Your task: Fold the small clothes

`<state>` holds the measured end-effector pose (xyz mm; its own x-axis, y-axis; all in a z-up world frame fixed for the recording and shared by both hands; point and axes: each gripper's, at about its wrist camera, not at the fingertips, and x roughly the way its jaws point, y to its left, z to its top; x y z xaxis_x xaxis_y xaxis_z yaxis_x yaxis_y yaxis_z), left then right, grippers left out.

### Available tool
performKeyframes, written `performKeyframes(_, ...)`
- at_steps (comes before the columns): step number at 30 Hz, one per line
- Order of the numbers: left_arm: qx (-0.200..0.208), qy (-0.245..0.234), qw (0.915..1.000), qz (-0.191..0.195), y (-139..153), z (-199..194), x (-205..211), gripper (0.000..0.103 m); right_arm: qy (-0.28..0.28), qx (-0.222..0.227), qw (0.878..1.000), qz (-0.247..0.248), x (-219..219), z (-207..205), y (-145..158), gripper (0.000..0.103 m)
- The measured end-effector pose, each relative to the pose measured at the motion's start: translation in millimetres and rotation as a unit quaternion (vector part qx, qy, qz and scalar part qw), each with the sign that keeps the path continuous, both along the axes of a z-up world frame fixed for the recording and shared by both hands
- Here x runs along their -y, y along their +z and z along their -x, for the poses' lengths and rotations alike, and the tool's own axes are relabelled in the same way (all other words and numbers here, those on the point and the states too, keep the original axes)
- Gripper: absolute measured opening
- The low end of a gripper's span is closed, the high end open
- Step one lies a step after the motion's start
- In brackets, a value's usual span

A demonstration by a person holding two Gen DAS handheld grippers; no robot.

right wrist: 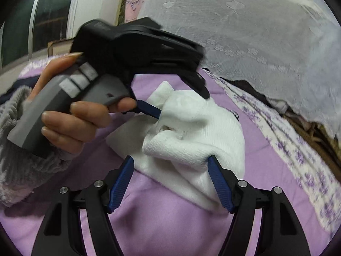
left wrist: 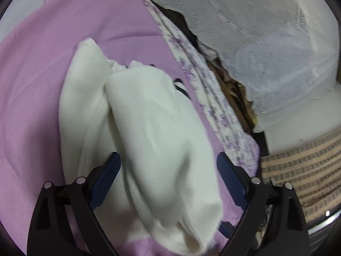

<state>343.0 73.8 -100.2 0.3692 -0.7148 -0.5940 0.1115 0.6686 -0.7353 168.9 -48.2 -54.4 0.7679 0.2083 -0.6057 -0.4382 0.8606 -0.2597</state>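
A small white knitted garment [left wrist: 149,128] lies bunched and partly folded on the pink bed sheet [left wrist: 42,85]. In the left wrist view my left gripper [left wrist: 168,164] stands open, with the garment's thick fold running between its blue pads [left wrist: 106,179] and no squeeze showing. The right wrist view shows the same garment [right wrist: 191,132] beyond my right gripper [right wrist: 170,168], which is open with the near edge of the cloth between its fingertips. A hand [right wrist: 70,123] in a grey knitted sleeve holds the left gripper [right wrist: 181,105] over the garment's far end, one blue finger [right wrist: 149,109] touching the cloth.
A white lace cover [left wrist: 255,32] hangs over furniture along the right of the bed. The sheet's floral border [left wrist: 202,89] marks the bed's edge. A striped woven cloth [left wrist: 309,170] lies at the lower right. A dark window [right wrist: 49,17] sits far left.
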Motion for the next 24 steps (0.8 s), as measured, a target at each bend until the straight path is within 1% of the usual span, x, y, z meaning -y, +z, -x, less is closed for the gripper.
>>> performKeyframes(1, -0.007, 0.005, 1.0000, -0.003, -5, -5, -1, 0.088, 0.000, 0.003, 1.000, 0.008, -3, -3, -2, 0.072)
performKeyframes(3, -0.021, 0.001, 0.9998, 0.008, -14, -12, -1, 0.088, 0.000, 0.012, 1.000, 0.027, -7, -8, -7, 0.072)
performKeyframes(5, -0.019, -0.006, 0.9996, 0.017, -14, -15, 0, 0.088, 0.000, 0.019, 0.999, 0.038, -10, -10, -14, 0.072)
performKeyframes(6, -0.016, -0.010, 0.9996, 0.021, -13, -17, 2, 0.086, 0.000, 0.022, 0.999, 0.043, -11, -10, -16, 0.073)
performKeyframes(7, -0.011, -0.015, 0.9995, 0.024, -12, -19, 4, 0.078, -0.001, 0.026, 0.998, 0.049, -13, -10, -19, 0.073)
performKeyframes(9, -0.006, -0.024, 0.9996, 0.012, -12, -23, 9, 0.063, -0.001, 0.041, 0.997, 0.061, -15, -9, -21, 0.072)
performKeyframes(10, -0.004, -0.028, 0.9996, 0.003, -13, -24, 12, 0.058, 0.000, 0.047, 0.997, 0.065, -16, -8, -22, 0.072)
performKeyframes(11, -0.002, -0.029, 0.9996, -0.005, -14, -26, 14, 0.054, 0.000, 0.052, 0.996, 0.069, -18, -8, -21, 0.070)
performKeyframes(13, 0.008, -0.027, 0.9994, -0.020, -12, -27, 16, 0.040, -0.009, 0.059, 0.995, 0.077, -18, -10, -21, 0.053)
performKeyframes(14, 0.013, -0.026, 0.9994, -0.020, -10, -28, 16, 0.036, -0.016, 0.059, 0.995, 0.076, -18, -12, -21, 0.032)
performKeyframes(15, 0.017, -0.024, 0.9994, -0.018, -8, -28, 16, 0.025, -0.021, 0.052, 0.996, 0.065, -16, -14, -18, 0.025)
performKeyframes(16, 0.024, -0.025, 0.9993, -0.011, -4, -29, 14, 0.017, -0.024, 0.050, 0.997, 0.054, -14, -14, -14, 0.023)
performKeyframes(17, 0.029, -0.027, 0.9992, -0.005, -1, -29, 11, 0.017, -0.025, 0.053, 0.997, 0.042, -14, -14, -8, 0.019)
performKeyframes(18, 0.035, -0.023, 0.9991, -0.003, 4, -29, 9, 0.016, -0.026, 0.057, 0.997, 0.035, -13, -14, -3, 0.017)
performKeyframes(20, 0.061, -0.017, 0.9980, -0.008, 18, -27, 4, 0.016, -0.026, 0.066, 0.997, 0.022, -16, -13, 10, 0.016)
performKeyframes(22, 0.082, -0.010, 0.9965, -0.014, 31, -24, -3, 0.016, -0.021, 0.066, 0.998, 0.006, -23, -15, 24, 0.015)
performKeyframes(24, 0.095, 0.001, 0.9953, -0.019, 40, -23, -15, 0.016, -0.014, 0.062, 0.998, -0.010, -32, -18, 34, 0.015)
